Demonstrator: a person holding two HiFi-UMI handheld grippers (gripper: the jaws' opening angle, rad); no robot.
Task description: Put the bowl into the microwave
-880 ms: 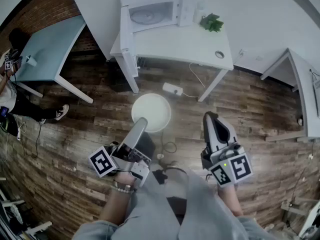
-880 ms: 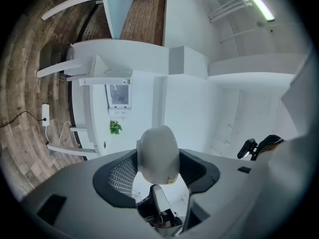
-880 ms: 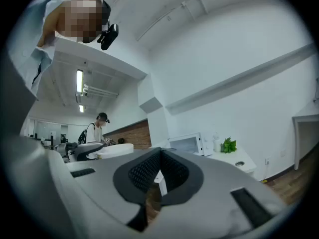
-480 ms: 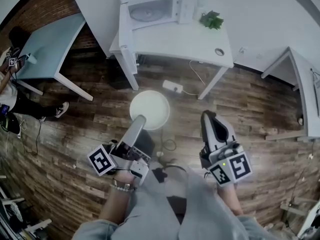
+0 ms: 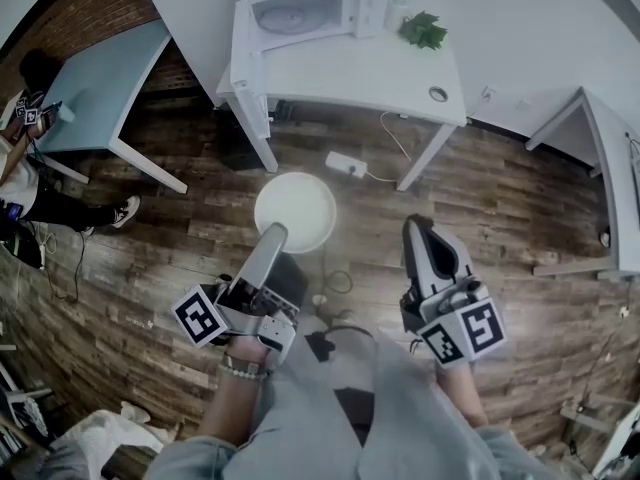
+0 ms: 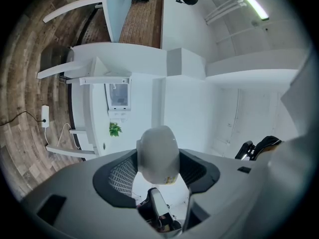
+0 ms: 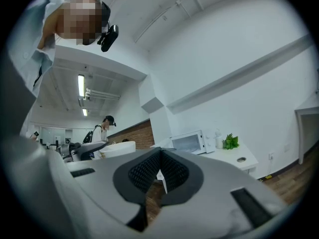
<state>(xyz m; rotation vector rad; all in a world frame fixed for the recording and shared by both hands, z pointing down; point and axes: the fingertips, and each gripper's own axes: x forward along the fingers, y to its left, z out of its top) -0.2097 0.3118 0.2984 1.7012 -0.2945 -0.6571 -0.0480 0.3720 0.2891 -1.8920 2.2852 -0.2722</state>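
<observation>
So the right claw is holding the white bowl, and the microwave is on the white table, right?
No, the left claw holds the bowl, as the left gripper view shows; the right claw is shut and empty. The microwave is on the white table.

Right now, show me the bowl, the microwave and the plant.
bowl [image 5: 296, 211], head view, its inside.
microwave [image 5: 300, 14], head view, its front.
plant [image 5: 422, 30], head view, its leaves.
</observation>
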